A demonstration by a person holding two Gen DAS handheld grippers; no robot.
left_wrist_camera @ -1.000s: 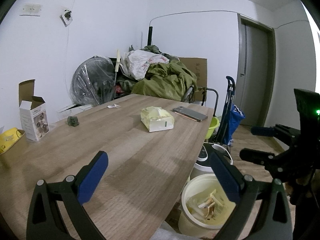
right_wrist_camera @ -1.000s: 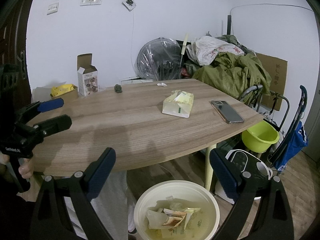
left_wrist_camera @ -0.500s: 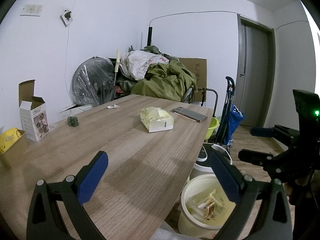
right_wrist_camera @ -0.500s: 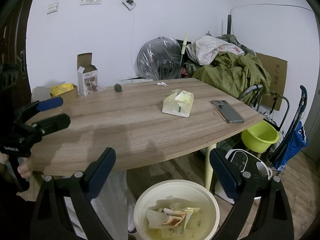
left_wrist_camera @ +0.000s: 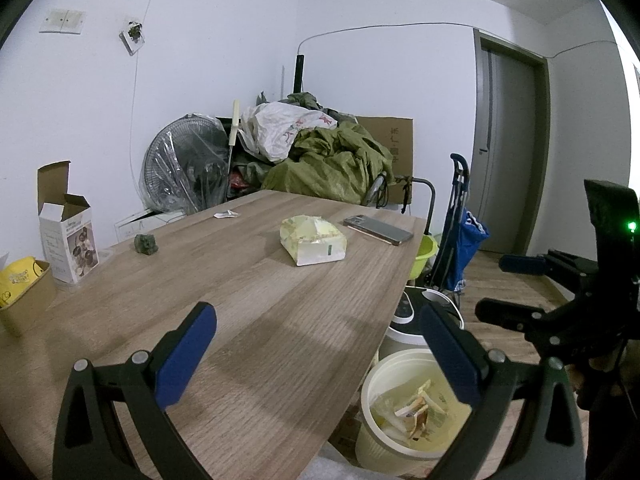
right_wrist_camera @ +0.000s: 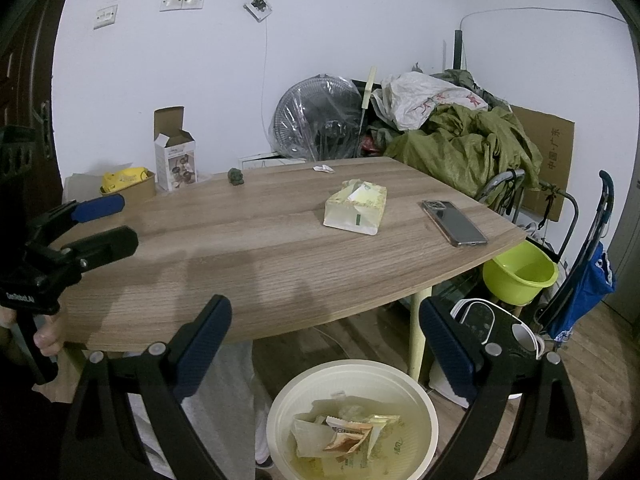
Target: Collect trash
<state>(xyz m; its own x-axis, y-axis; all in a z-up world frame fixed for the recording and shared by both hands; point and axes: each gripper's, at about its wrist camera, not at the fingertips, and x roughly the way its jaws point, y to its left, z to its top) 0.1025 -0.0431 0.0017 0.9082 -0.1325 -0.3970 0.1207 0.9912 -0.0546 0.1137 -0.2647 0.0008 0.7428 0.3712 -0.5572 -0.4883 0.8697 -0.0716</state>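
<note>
A cream trash bin with several wrappers inside stands on the floor by the table's near edge; it also shows in the left wrist view. My right gripper is open and empty, above the bin. My left gripper is open and empty, above the wooden table near its edge. A small white paper scrap and a small dark green lump lie at the table's far side. Each gripper shows in the other's view, the right and the left.
A yellow tissue pack and a phone lie on the table. An open white box and a brown tray with yellow packaging stand at its left end. A green basin, blue trolley and clutter pile stand beyond.
Both grippers stay open and nearly still. The views shift only slightly.
</note>
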